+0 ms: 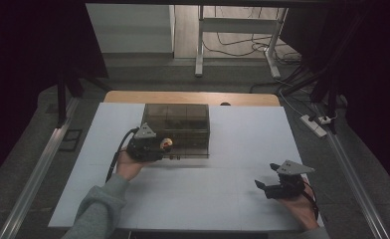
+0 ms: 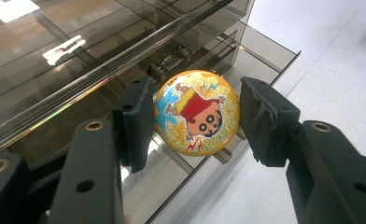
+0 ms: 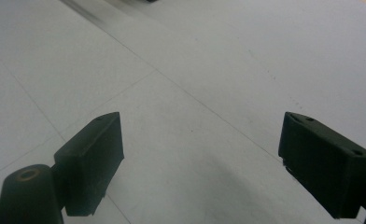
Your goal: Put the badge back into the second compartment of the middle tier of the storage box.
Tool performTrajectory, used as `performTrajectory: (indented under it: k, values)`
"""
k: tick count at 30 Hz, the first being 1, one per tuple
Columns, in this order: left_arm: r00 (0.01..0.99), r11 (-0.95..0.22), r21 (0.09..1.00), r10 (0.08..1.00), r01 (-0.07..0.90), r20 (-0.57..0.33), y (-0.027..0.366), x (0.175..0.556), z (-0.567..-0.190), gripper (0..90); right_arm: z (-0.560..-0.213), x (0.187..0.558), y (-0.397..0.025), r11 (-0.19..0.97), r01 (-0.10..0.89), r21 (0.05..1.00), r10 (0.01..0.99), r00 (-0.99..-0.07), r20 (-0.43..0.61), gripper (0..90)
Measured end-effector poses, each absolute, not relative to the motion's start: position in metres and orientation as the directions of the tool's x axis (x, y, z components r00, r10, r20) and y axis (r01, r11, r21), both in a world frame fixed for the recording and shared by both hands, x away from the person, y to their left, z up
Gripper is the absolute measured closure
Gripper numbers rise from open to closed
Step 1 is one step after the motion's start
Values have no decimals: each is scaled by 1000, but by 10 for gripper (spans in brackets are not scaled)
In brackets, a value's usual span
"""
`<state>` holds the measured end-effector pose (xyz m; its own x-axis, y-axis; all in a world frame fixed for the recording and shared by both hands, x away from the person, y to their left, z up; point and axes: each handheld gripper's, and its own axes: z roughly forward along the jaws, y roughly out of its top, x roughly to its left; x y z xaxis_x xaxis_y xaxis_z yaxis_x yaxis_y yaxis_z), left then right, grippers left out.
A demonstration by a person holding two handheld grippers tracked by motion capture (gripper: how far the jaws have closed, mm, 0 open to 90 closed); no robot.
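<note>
So the left tool (image 2: 195, 121) is up at the front left corner of a smoky see-through organizer box (image 1: 177, 129), with a round badge (image 2: 197, 112) sitting between its 2 jaws. In the left gripper view the left pad looks like it's touching the badge's edge, while the right pad has a thin gap next to it, so I honestly can't tell if it's properly clamped or just closing around it. The badge is a glittery yellow-orange disc with a cartoon kid in a red shirt. Being round, it has no real long axis, but the printed figure runs diagonally, head toward the lower right of that view and feet toward the upper left, and the face of the badge points up at the camera. It's hovering right over the box's front edge, where a latch or hinge bit and the divided compartments show behind it. In the high view you can see the badge (image 1: 166, 144) as a little pale spot by the left tool (image 1: 159, 148), just beside the box wall.

The right tool (image 1: 260, 185) is well apart from all that, down near the front right of the white table (image 1: 243, 144), held in the person's right hand (image 1: 302, 206). Its jaws are spread wide with nothing in them, just bare table surface (image 3: 190, 93) underneath.
</note>
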<state>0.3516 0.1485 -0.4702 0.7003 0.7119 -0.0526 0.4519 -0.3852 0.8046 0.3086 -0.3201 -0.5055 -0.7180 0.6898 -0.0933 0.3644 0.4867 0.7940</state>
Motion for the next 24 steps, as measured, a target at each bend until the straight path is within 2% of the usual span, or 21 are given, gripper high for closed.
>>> performTrajectory:
  k: [24]
  values:
    - [722, -411, 791, 690, 454, -55, 128, 364, -474, 467, -506, 309, -320, 487, 364, 794, 691, -717, -95, 140]
